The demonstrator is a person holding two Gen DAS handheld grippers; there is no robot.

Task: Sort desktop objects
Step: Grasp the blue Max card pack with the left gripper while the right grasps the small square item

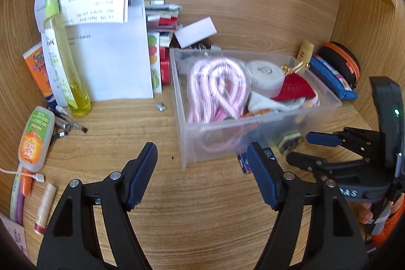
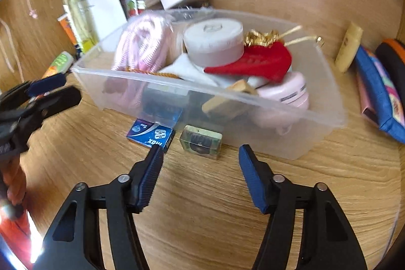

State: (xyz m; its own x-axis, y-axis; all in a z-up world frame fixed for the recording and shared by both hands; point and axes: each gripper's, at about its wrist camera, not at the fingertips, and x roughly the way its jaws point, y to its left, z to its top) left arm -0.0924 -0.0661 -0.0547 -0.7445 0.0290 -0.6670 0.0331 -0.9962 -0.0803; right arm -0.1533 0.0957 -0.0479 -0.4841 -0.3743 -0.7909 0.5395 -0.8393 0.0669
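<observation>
A clear plastic bin (image 1: 326, 103) (image 2: 83, 71) stands on the wooden desk, holding a pink coiled cord (image 1: 217, 82) (image 2: 141, 47), a white round case (image 1: 265, 75) (image 2: 212, 39), a red pouch (image 1: 296, 90) (image 2: 255, 62) and a pink jar (image 2: 288, 90). A blue box (image 2: 150, 134) and a small green-clear case (image 2: 201, 141) lie on the desk in front of the bin. My left gripper (image 1: 202, 158) is open and empty, short of the bin. My right gripper (image 2: 201, 158) is open and empty just before the small case; it also shows in the left wrist view (image 1: 301, 147).
On the left stand a yellow spray bottle (image 1: 63, 60), white papers (image 1: 111, 52), an orange sunscreen tube (image 1: 38, 67), a sanitizer bottle (image 1: 35, 138) and a lip balm (image 1: 45, 209). A blue pouch (image 1: 331, 77) (image 2: 379, 92) and black-orange case (image 1: 341, 60) lie right of the bin. Wooden walls enclose the desk.
</observation>
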